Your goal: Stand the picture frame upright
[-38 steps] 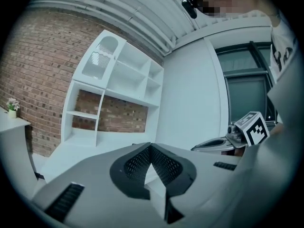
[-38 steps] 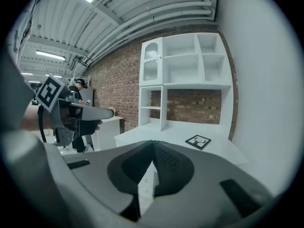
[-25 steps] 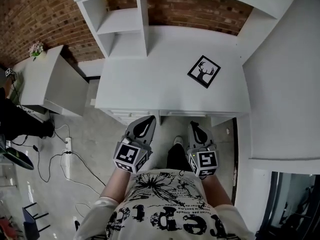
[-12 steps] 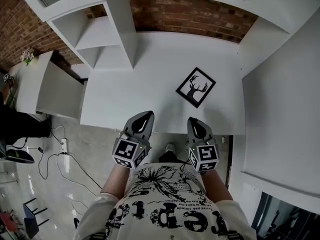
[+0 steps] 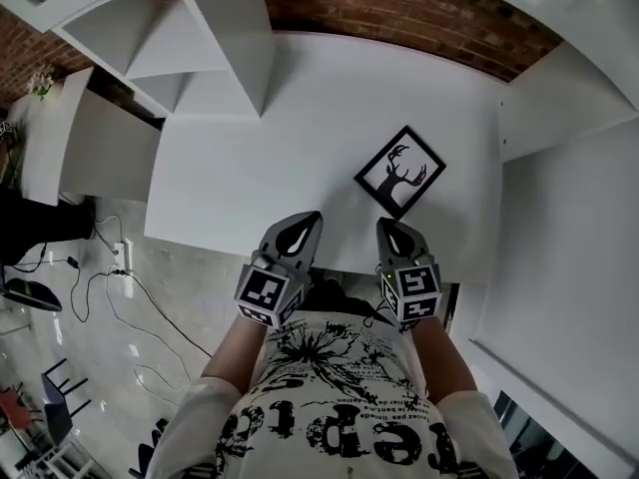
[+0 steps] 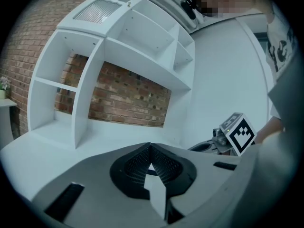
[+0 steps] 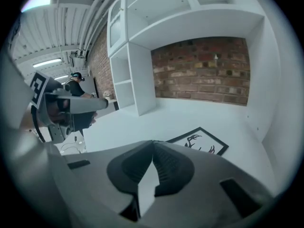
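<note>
A black picture frame [image 5: 400, 171] with a deer-head silhouette lies flat on the white desk [image 5: 260, 178], turned like a diamond, near the right side. In the right gripper view the picture frame [image 7: 199, 141] shows just beyond the jaws, slightly right. My right gripper [image 5: 392, 230] is shut and empty, hovering at the desk's front edge a little short of the frame. My left gripper [image 5: 303, 224] is shut and empty too, at the front edge to the frame's left. In the left gripper view the left gripper [image 6: 150, 150] points at the desk's back wall.
A white shelf unit [image 5: 215, 38] stands on the desk's back left against a brick wall [image 5: 419, 13]. A white side panel [image 5: 544, 98] closes the desk's right end. A second white cabinet [image 5: 70, 138] stands to the left; cables [image 5: 105, 287] lie on the floor.
The person has stepped up to the desk: both grippers, earlier below its front edge, now reach over that edge, and the frame lies closer to the right gripper.
</note>
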`<action>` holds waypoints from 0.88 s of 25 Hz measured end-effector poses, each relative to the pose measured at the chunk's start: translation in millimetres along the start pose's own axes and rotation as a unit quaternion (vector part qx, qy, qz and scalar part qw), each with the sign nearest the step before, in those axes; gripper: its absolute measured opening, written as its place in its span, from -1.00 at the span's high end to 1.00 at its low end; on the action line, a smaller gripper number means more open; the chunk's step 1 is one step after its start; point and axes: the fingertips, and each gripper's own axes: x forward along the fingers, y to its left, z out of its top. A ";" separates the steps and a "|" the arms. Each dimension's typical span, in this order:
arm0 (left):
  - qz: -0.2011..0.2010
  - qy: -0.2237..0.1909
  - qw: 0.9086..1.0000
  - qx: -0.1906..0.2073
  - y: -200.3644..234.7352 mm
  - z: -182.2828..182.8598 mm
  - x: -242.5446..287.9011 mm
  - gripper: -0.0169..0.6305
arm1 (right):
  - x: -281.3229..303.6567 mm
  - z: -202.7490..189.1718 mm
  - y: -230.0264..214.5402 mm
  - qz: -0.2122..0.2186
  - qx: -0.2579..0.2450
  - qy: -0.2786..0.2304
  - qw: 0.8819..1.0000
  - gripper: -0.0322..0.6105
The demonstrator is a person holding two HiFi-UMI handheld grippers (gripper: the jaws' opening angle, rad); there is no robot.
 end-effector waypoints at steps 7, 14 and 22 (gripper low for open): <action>-0.017 0.020 1.000 -0.008 24.3 -10.9 20.6 0.93 | 50.3 -29.0 -9.9 0.002 -0.037 0.085 0.996 0.69; -0.032 0.036 0.999 -0.019 44.3 -21.6 31.5 0.93 | 96.9 -40.6 -31.5 -0.015 -0.070 0.147 0.987 0.57; -0.052 0.048 0.997 -0.021 53.3 -33.1 41.8 0.93 | 129.0 -54.4 -45.6 0.005 -0.095 0.226 0.969 0.56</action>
